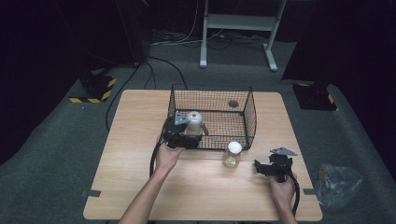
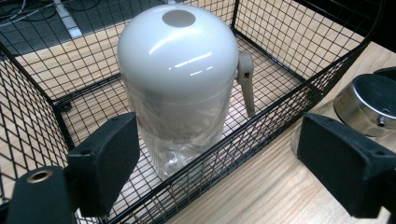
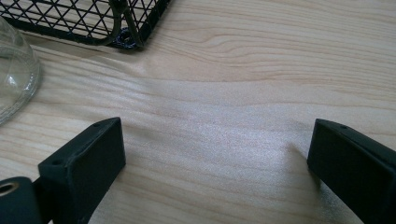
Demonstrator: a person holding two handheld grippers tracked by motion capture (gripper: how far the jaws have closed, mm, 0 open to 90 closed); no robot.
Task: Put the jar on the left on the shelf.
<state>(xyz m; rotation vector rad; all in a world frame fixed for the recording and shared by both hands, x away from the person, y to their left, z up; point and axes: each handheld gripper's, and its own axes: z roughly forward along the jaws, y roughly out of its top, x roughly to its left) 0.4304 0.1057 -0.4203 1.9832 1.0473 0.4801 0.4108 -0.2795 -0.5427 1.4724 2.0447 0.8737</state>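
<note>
So the beige-domed dispenser jar [image 2: 177, 79] is sitting upright inside the black wire basket [image 1: 247, 116], tucked into the corner at the lower left of the cage in the high view, with its little side lever [image 2: 246, 81] pointing toward the right of the left gripper view. The left gripper [image 2: 217, 158] hangs just outside the near wall with its jaws spread wide and nothing between the pads, so the jar looks let go and standing on its own clear plastic body. The step in hand looks like clearing out of the basket, and the trick is to back off straight toward the bottom of the frame without a pad catching the mesh rim, because a snag there could tip that tall jar. Next candidate is probably the small glass jar with the white lid [image 1: 232, 154], standing on the wooden table [image 1: 140, 186] just in front of the basket near the middle of the high view. The right gripper [image 3: 217, 163] sits at the lower right with its jaws wide apart over bare wood, holding nothing, so it's well placed to reach left for that jar, going low on the glass rather than the lid.
</note>
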